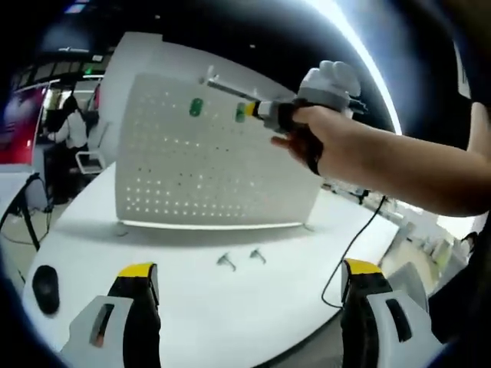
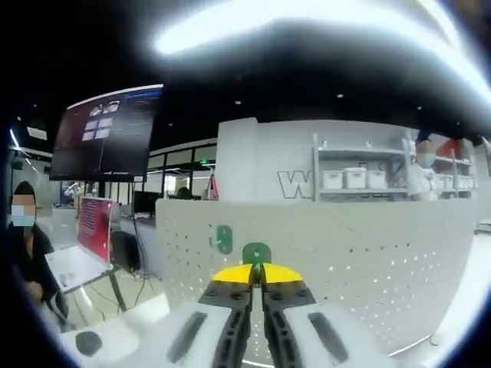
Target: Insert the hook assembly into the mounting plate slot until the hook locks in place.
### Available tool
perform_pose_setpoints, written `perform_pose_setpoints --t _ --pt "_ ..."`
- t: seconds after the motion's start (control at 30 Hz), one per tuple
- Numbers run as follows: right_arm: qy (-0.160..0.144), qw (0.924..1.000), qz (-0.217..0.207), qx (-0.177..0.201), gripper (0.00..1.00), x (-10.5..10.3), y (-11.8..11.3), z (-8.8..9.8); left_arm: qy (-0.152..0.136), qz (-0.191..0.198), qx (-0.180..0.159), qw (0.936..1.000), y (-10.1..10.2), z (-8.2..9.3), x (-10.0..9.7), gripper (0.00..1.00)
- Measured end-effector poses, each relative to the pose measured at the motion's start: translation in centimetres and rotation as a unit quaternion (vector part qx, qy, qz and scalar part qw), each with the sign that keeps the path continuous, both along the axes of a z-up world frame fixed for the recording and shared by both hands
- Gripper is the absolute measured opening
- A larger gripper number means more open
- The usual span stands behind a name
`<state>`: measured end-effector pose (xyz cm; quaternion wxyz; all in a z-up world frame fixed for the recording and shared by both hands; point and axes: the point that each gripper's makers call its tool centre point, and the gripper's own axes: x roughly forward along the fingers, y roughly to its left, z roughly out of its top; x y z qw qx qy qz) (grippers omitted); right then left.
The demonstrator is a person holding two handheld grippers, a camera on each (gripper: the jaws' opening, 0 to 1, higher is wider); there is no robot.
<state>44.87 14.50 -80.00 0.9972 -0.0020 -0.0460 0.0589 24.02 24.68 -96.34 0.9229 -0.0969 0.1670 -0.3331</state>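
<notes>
The right gripper [image 1: 247, 110], held by an outstretched hand [image 1: 307, 134], reaches to the upright pegboard [image 1: 207, 165], its jaws pinched together against a green hook [image 2: 256, 253]. The left gripper [image 1: 249, 280] hangs back, jaws spread wide over the table [image 1: 230, 307], where two loose hooks [image 1: 239, 259] lie near the board.

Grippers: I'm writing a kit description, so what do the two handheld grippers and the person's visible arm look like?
The left gripper has two chunky white jaws with yellow tips, black inner faces and dark slots on their bodies. The right gripper is built the same; in the left gripper view its white rounded body narrows to a black and yellow front. The hand holding it wears a black wrist strap, and the forearm is uncovered.
</notes>
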Motion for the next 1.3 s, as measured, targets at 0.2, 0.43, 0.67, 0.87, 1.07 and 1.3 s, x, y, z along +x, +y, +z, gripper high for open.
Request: perform_pose_setpoints --t 0.2,0.43,0.67,0.87,1.07,1.3 --pt "-0.013 0.9999 -0.011 -0.002 0.00 1.6 0.8 1.0 0.000 -0.003 0.005 1.0000 -0.1 -0.1 -0.3 1.00" --pt "-0.016 0.9991 -0.033 0.021 0.00 3.8 1.0 1.3 0.000 -0.001 0.016 0.9999 0.0 -0.3 -0.2 1.00" --pt "-0.018 0.9989 -0.039 0.020 0.00 5.0 1.0 1.4 -0.004 0.007 0.030 0.9995 0.2 -0.4 0.0 1.00" --pt "-0.009 0.9985 -0.049 0.021 0.00 5.9 0.5 0.4 0.000 0.017 0.025 0.9995 0.6 -0.4 0.2 1.00" --pt "-0.017 0.9984 -0.054 0.008 0.00 6.7 0.8 0.6 0.003 0.026 0.018 0.9995 1.0 -0.4 0.4 1.00" --pt "-0.023 0.9976 -0.066 0.004 0.00 6.8 0.9 0.4 0.009 0.039 0.019 0.9990 1.5 -0.7 0.7 1.00"
